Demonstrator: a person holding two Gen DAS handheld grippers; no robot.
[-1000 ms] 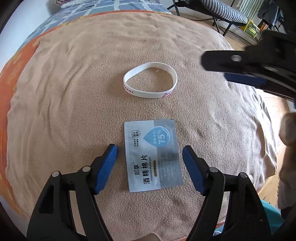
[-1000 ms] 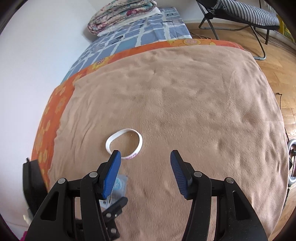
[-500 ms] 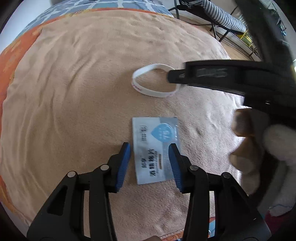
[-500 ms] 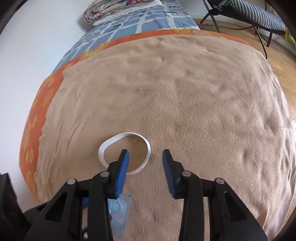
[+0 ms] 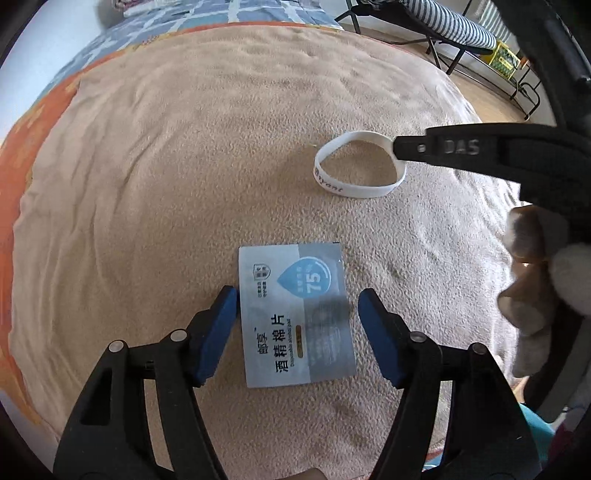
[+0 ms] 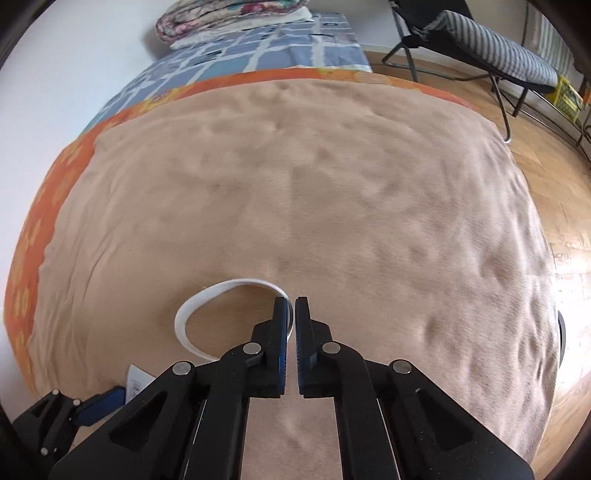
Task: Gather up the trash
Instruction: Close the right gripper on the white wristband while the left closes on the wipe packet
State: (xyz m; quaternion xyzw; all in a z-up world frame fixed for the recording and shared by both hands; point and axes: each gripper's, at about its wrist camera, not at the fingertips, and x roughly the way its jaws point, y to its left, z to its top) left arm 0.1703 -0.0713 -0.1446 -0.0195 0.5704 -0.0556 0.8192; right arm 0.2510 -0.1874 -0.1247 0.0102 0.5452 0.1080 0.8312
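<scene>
A grey-blue alcohol wipe packet (image 5: 295, 317) lies flat on the tan blanket (image 5: 166, 184). My left gripper (image 5: 297, 295) straddles it with a blue pad on either side; the jaws are opening and the pads do not press on the packet. Beyond it lies a white wristband (image 5: 332, 184). My right gripper (image 6: 294, 306) is shut, its pads pinching the wristband's (image 6: 184, 317) right edge. From the left wrist view the right gripper (image 5: 397, 147) reaches in from the right. A corner of the packet (image 6: 138, 378) shows at the lower left of the right wrist view.
The blanket covers a bed with an orange sheet edge (image 6: 40, 206) and a blue checked cover (image 6: 240, 48). Folded quilts (image 6: 229, 18) lie at the far end. A striped folding chair (image 6: 498, 48) stands on the wooden floor (image 6: 554, 166). A person's hand (image 5: 528, 295) holds the right gripper.
The right gripper came down over the wristband and closed on its right edge. The left jaws narrowed around the packet, then widened again; the packet stayed on the blanket.
</scene>
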